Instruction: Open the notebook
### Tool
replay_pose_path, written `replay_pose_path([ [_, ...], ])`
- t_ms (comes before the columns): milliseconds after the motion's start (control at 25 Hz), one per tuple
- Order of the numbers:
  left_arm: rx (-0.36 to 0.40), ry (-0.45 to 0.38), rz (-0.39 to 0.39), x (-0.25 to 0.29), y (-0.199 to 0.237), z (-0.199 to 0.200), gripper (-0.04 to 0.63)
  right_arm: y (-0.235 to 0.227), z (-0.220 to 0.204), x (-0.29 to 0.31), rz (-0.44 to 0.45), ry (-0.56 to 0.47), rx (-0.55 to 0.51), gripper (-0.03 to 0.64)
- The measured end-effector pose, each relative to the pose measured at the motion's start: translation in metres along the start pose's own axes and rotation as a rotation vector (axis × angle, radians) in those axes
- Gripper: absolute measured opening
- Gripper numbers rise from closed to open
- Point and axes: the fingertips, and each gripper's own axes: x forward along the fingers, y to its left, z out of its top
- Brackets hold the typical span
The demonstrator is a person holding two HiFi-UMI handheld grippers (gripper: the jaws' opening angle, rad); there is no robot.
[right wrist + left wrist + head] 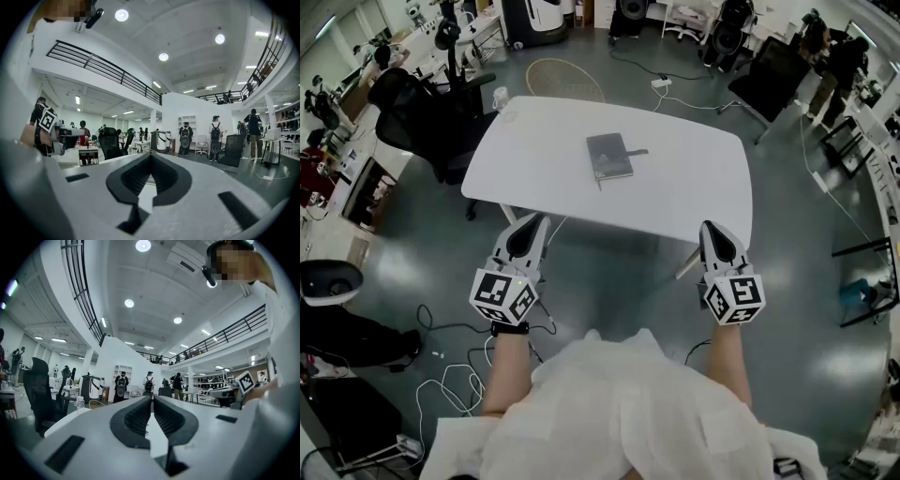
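A dark grey notebook (609, 156) lies closed on the white table (694, 178), a little left of its middle, with a small dark strap or tab sticking out of its right side. Both grippers hang level in front of the table's near edge, well short of the notebook. My left gripper (541, 218) (152, 398) is shut and holds nothing. Over at the right, my right gripper (709, 225) (150, 155) is shut too, its tips meeting with nothing between them. Neither gripper view shows the notebook.
A black office chair (431, 117) stands by the table's left end, and another chair (769, 80) stands at the far right. Cables (450, 375) trail over the floor at the lower left. A round woven object (565, 80) lies beyond the table. People stand in the background.
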Motion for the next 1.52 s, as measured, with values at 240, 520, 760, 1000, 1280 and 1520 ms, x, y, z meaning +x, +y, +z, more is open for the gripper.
replay_pose_path([
  [240, -0.006, 0.000, -0.010, 0.002, 0.010, -0.003, 0.021, 0.009, 0.001, 0.010, 0.009, -0.013, -0.008, 0.003],
  [520, -0.007, 0.002, -0.023, -0.001, 0.019, -0.003, 0.021, 0.021, 0.003, 0.018, 0.004, -0.019, -0.015, 0.003],
  [760, -0.017, 0.006, -0.028, -0.002, 0.027, -0.008, 0.021, 0.033, -0.003, 0.027, 0.019, -0.002, -0.033, 0.047],
  [1000, -0.021, 0.003, -0.037, -0.002, 0.027, -0.008, 0.021, 0.039, -0.005, 0.035, 0.053, -0.006, -0.021, 0.336],
  [1280, -0.018, 0.008, -0.046, 0.002, 0.027, -0.009, 0.021, 0.031, -0.003, 0.040, 0.016, -0.022, -0.017, 0.387],
  [1520, -0.021, 0.013, -0.032, 0.002, 0.038, -0.011, 0.021, 0.030, -0.003, 0.050, 0.016, -0.012, -0.027, 0.387],
])
